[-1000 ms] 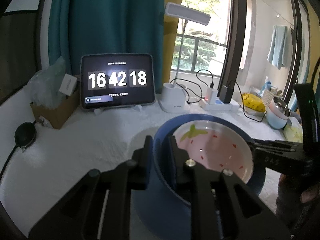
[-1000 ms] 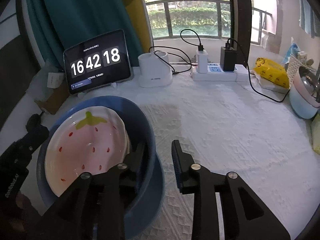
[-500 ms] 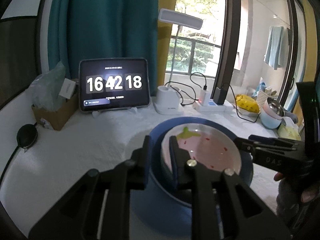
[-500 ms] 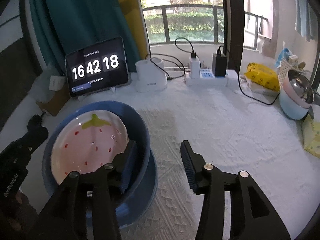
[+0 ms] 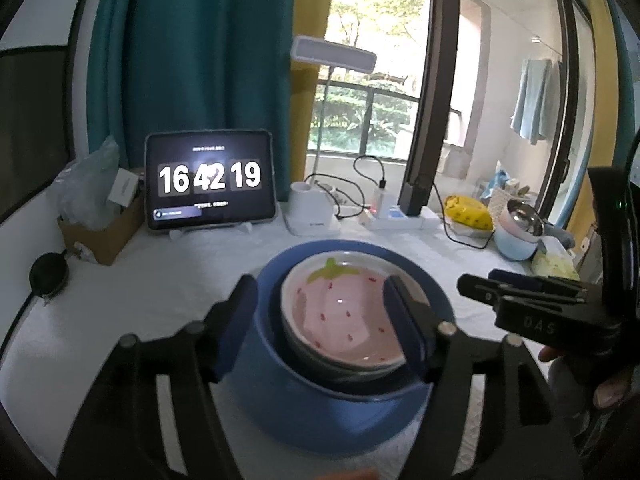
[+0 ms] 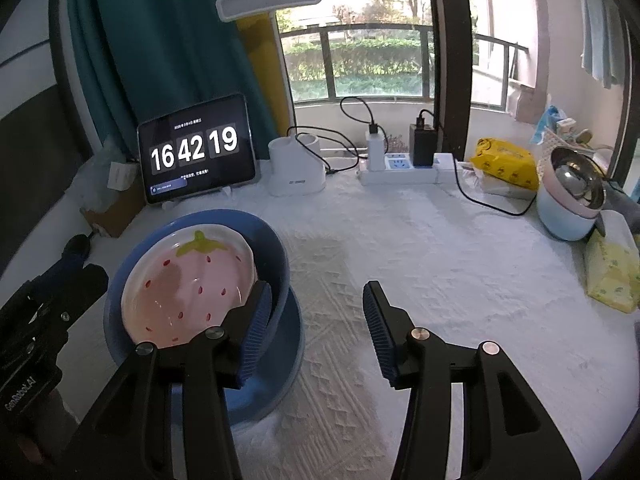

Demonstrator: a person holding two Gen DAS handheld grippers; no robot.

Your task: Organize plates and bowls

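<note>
With both my claws spread and gripping nothing, the stack stands by itself.
My left gripper (image 5: pixel 320 312), just opened, straddles the blue bowl (image 6: pixel 276 256) rim; strawberry dish (image 6: pixel 188 280) nested inside, blue plate (image 6: pixel 280 360) beneath. My right gripper (image 6: pixel 316 320) should back off straight, avoiding the rim.

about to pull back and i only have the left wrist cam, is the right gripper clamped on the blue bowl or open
Observer: Open. In the right wrist view the right gripper has just been opening its jaws. The blue bowl has its wall between them, and neither pad presses on it.
Operator: ok, what's that bowl standing on, i just see more blue under it
Observer: A blue plate, flat on the white cloth.
Operator: strawberry bowl seated right?
Observer: The strawberry bowl sits inside the blue bowl, tipped up toward the tablet side.
</note>
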